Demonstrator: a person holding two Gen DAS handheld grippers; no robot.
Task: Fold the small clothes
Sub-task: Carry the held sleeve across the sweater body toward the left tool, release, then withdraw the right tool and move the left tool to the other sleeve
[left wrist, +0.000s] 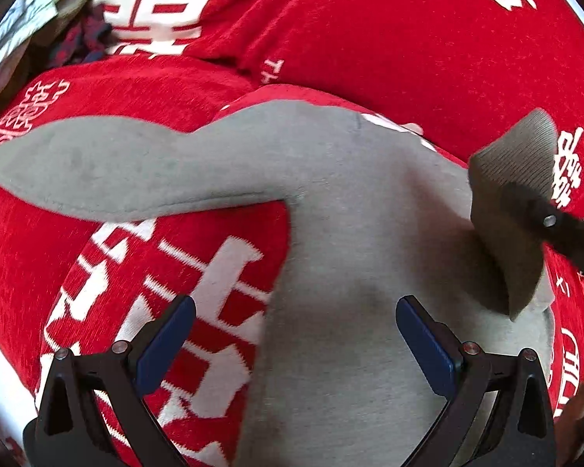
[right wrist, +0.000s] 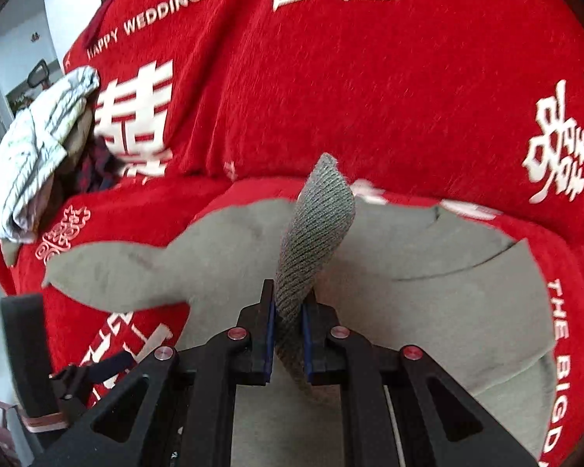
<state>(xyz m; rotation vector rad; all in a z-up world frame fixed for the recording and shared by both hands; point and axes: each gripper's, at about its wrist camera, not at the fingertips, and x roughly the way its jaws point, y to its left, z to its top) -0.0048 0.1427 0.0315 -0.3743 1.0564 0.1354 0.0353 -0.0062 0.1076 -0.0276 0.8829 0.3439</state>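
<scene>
The grey sweatshirt [left wrist: 331,233] lay spread on the red sofa cover [left wrist: 408,39], directly beneath and ahead of both claws. The right gripper [right wrist: 288,311] was clenched on the ribbed cuff [right wrist: 315,225], which stood up from between its blue pads. The left gripper [left wrist: 296,323] hung released above the garment's body, one sleeve [left wrist: 116,171] stretching away to its left.

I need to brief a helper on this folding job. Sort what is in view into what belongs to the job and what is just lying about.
Belongs to the job:
- grey top, spread flat
- its ribbed cuff, pinched in the right gripper
- left gripper, open above the top

Just lying about:
- red cover underneath
- pale bundle of cloth at the far left
- dark checked cloth beside it
</scene>
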